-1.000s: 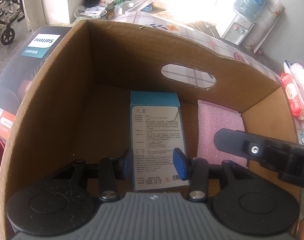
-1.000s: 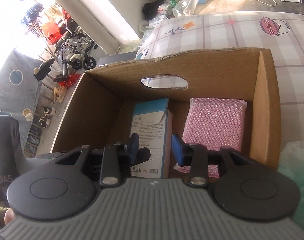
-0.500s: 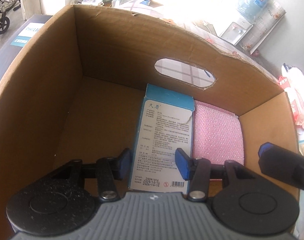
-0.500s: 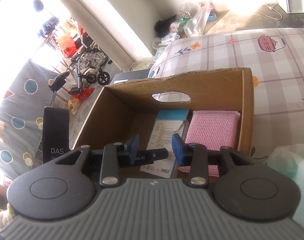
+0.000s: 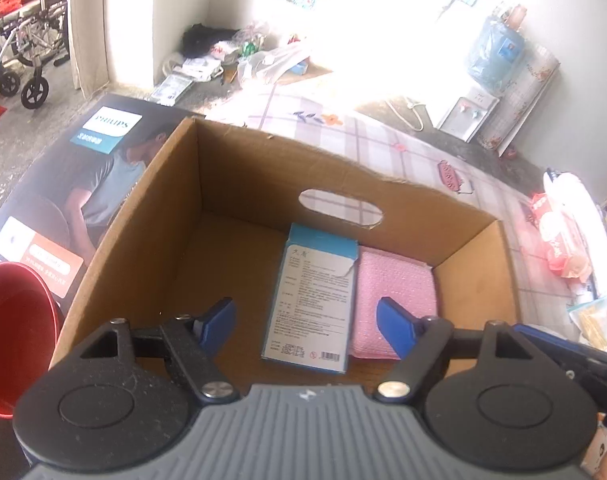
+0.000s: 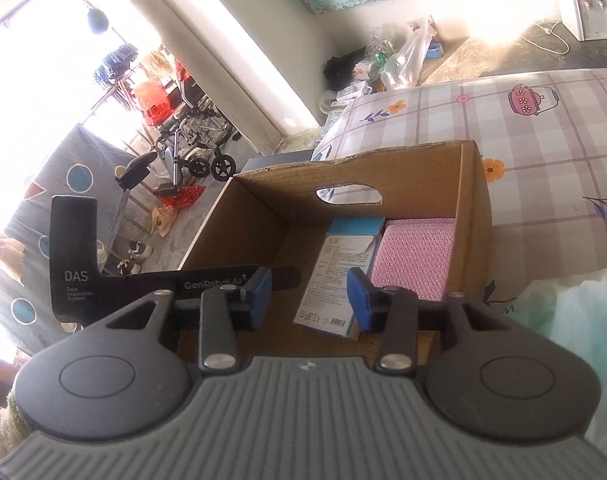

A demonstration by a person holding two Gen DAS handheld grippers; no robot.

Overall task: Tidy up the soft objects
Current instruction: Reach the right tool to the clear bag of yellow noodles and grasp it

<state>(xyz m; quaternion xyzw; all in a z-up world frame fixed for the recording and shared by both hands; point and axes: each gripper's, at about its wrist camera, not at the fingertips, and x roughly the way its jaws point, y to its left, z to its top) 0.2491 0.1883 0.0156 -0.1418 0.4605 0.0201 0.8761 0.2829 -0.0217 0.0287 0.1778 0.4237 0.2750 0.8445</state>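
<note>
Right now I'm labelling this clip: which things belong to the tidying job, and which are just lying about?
Job:
cardboard box
blue packet and pink pad, side by side inside it
left claw, opening, nothing gripped
right claw, opening, empty

Lying about:
red bucket
Philips carton
wheelchair
water dispenser

"PHILIPS" on dark box (image 5: 63,184) ("DAS" on left claw (image 6: 307,298)).

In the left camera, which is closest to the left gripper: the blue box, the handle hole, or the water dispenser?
From the left gripper:
1. Blue box, lying in the cardboard box, right ahead.
2. Handle hole, in the far wall.
3. Water dispenser, far back right.
</note>
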